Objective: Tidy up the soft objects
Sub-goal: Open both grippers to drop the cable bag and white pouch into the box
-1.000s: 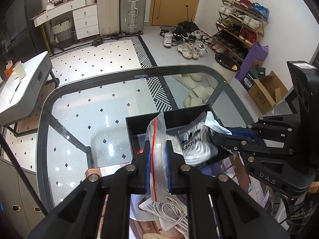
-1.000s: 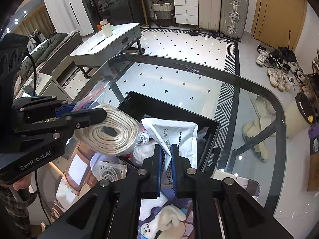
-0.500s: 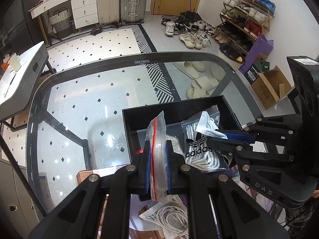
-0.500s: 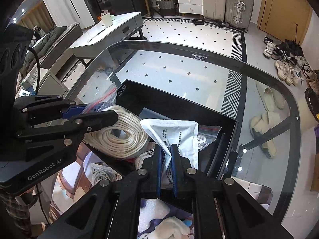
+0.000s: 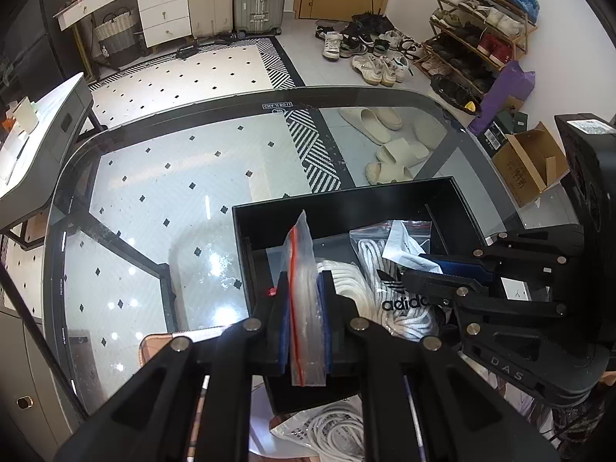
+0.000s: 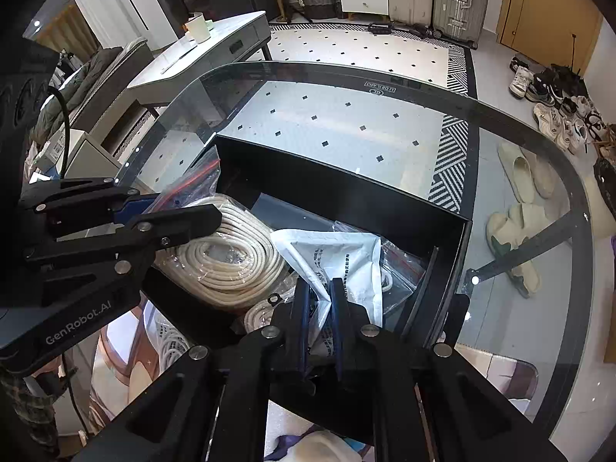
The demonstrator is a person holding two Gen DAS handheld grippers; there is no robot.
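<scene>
A black open box (image 5: 346, 208) stands on the glass table (image 5: 154, 192). My left gripper (image 5: 304, 281) is shut on the top of a clear zip bag (image 5: 302, 246) with a red seal. The bag holds a cream rope coil (image 6: 227, 254) that hangs low inside the box's left part. My right gripper (image 6: 321, 288) is shut on a white printed packet (image 6: 331, 254), which lies over a zip bag of white laces with an adidas label (image 5: 400, 300) in the box's right part. In the right wrist view the left gripper (image 6: 181, 208) is at the left.
Bagged white cord (image 5: 335, 431) and a plush toy (image 6: 319, 450) lie at the table's near edge, below the box. Slippers (image 5: 385, 154) show through the glass on the floor. A grey side table (image 6: 208, 50) stands far left, a shoe rack (image 5: 481, 38) at the right wall.
Both grippers have come down toward the box, each still shut on its bag. The rope coil and the packet now sit lower inside the box.
</scene>
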